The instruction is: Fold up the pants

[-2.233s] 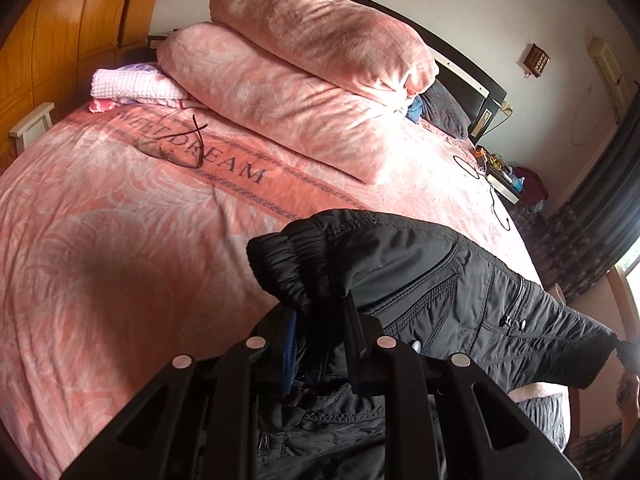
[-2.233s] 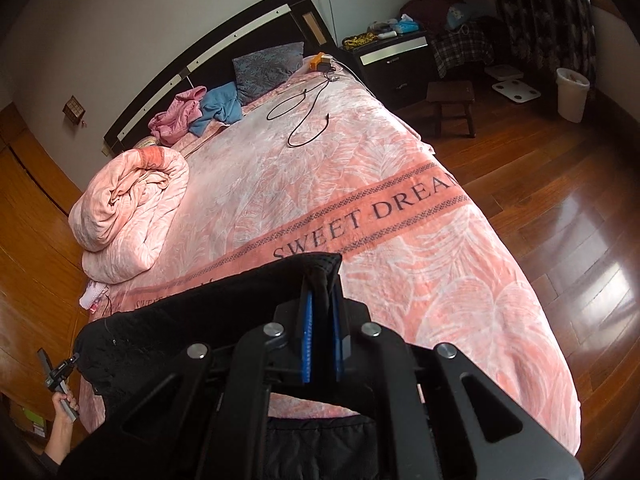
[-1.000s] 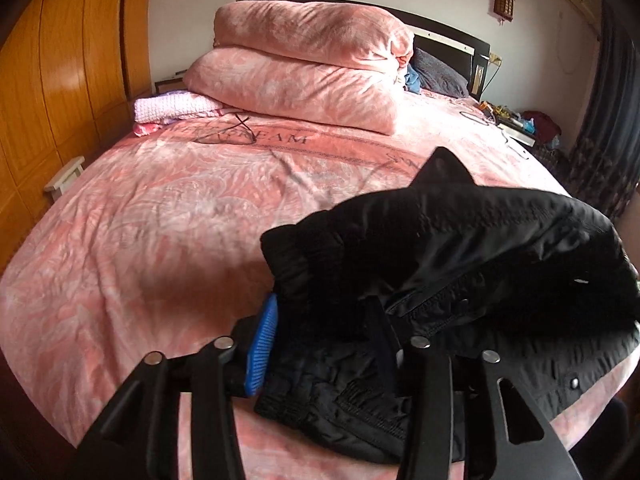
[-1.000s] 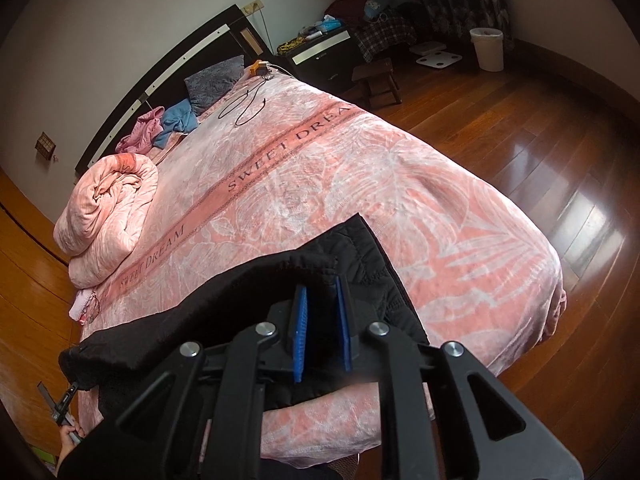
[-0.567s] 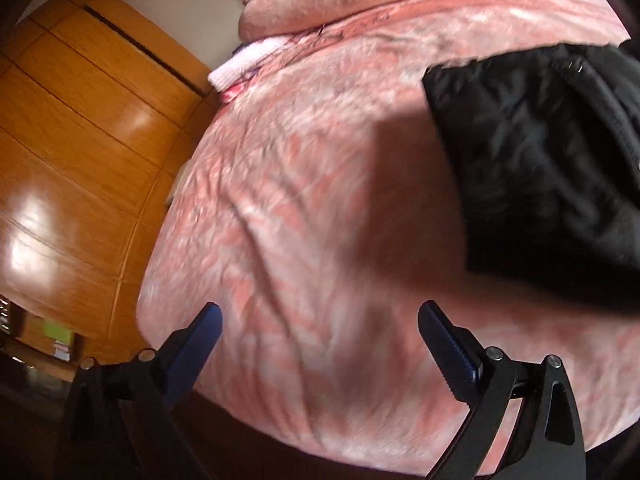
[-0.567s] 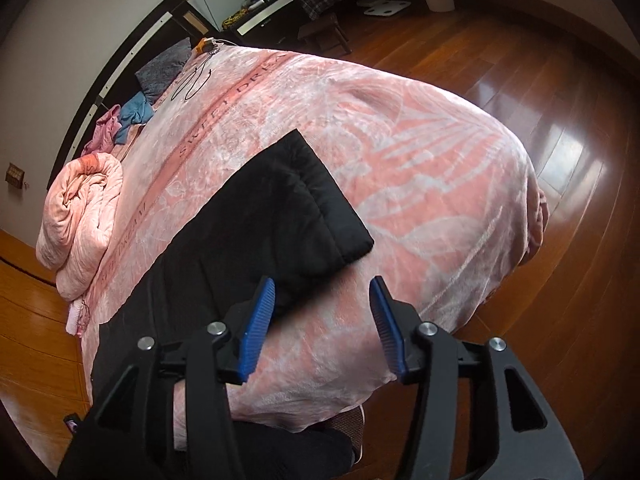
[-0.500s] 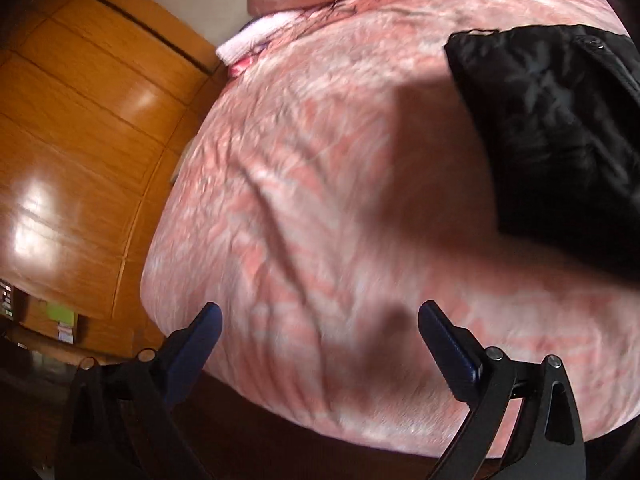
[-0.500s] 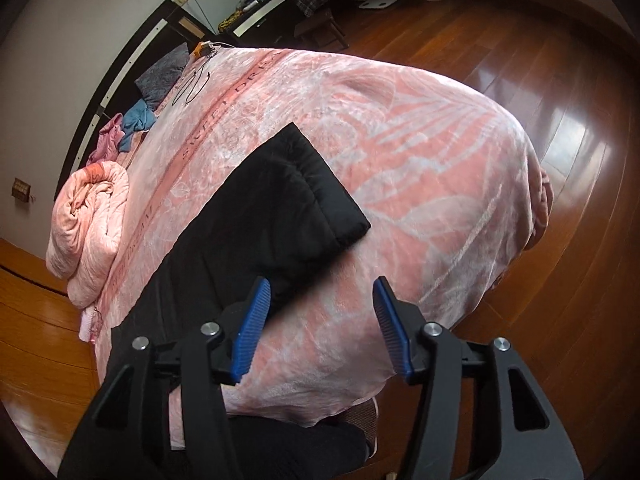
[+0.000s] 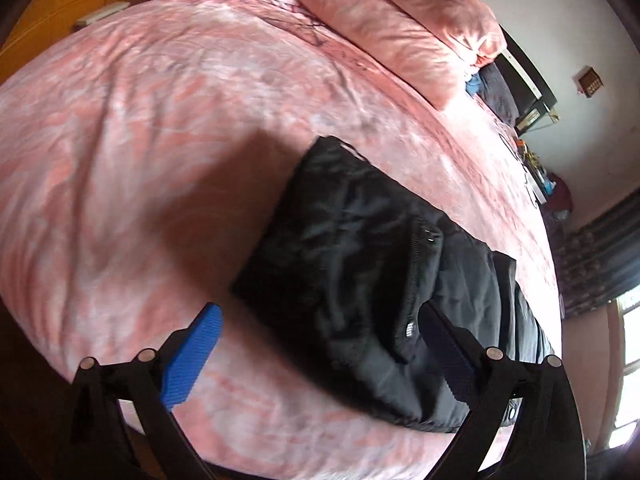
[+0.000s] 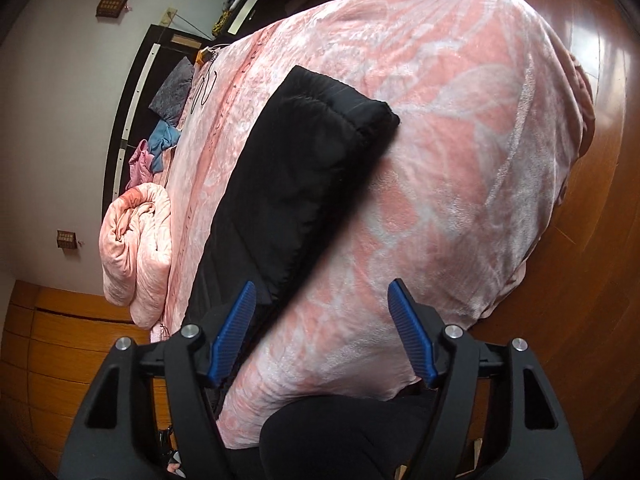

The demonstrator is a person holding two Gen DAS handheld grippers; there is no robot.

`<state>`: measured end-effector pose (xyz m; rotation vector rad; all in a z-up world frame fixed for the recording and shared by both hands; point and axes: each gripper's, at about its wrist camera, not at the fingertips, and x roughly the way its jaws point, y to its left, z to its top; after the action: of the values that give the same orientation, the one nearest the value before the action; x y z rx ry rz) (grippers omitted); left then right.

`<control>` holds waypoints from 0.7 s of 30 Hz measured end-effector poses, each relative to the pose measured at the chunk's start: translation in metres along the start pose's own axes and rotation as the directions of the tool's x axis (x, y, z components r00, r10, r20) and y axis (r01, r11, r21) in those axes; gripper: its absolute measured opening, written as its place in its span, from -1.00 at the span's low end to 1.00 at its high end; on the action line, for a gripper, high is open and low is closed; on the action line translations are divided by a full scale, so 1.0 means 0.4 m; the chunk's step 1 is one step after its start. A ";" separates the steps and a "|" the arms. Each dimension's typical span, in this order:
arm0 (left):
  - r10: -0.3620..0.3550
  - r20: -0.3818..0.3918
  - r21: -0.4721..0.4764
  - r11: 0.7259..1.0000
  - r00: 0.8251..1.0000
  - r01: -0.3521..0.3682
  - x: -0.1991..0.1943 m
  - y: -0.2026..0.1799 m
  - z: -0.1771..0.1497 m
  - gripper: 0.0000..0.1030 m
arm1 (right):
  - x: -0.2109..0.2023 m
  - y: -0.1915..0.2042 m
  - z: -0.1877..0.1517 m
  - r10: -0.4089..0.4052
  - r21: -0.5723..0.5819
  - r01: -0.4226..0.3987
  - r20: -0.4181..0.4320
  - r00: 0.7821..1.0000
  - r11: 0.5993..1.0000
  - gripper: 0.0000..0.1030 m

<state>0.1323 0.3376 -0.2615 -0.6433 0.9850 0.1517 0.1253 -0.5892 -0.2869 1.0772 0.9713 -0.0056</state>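
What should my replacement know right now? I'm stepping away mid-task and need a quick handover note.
Left hand-held gripper: open, empty, above the waist end of the black pants.
Right hand-held gripper: open, empty, near the leg end.
The pants lie flat along the near edge of the pink bedspread, apparently with the legs stacked one on the other.
Done: pants laid out and let go.
Left: fold them across their length, perhaps cuff to waistband, then tidy.

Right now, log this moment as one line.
left gripper: open | right gripper: open | pants: released, flat on bed
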 end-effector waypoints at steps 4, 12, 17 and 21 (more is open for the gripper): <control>0.159 -0.135 -0.002 0.987 0.978 -0.161 0.100 -0.021 0.011 -0.11 | -0.026 0.026 0.038 0.014 -0.001 -0.014 0.039 0.999 1.000 0.43; 0.185 -0.140 0.048 0.982 0.973 -0.180 0.104 -0.039 0.011 -0.21 | -0.015 -0.040 0.152 0.057 0.111 -0.065 0.076 0.995 0.992 0.21; 0.214 -0.141 0.070 0.976 0.966 -0.206 0.109 -0.035 0.017 -0.16 | 0.057 -0.043 0.191 0.003 0.127 -0.010 0.053 0.999 0.992 -0.24; 0.252 -0.117 0.081 0.967 0.961 -0.243 0.124 -0.046 0.011 -0.17 | 0.049 0.107 0.230 -0.016 -0.073 0.023 0.086 0.996 0.997 -0.81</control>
<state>0.1707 0.3171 -0.2921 -0.4717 1.1873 0.3012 0.2169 -0.6266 -0.2573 0.9915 0.8981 -0.0309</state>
